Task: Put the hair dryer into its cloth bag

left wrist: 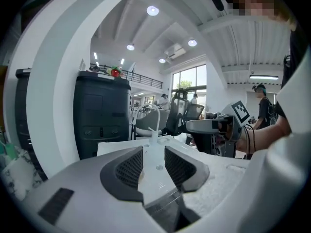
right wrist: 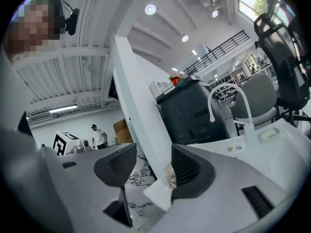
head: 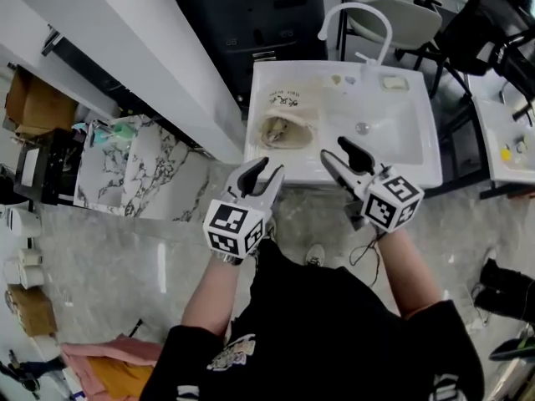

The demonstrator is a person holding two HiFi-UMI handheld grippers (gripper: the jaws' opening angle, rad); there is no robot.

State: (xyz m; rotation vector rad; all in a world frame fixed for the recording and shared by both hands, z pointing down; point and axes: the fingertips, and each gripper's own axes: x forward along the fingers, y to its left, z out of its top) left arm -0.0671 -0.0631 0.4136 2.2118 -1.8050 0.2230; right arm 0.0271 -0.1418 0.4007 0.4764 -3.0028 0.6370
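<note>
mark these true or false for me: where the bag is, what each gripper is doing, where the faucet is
1. The beige cloth bag lies on the left side of the white sink. True.
2. The left gripper is clamped on the bag. False: its jaws stand apart with nothing between them, short of the sink.
3. The right gripper is open and empty. True.
4. The curved white faucet stands at the sink's near edge. False: it stands at the far edge.

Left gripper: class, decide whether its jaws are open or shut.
Open. On the left gripper, the pads stand apart, only the sink showing between them.
</note>
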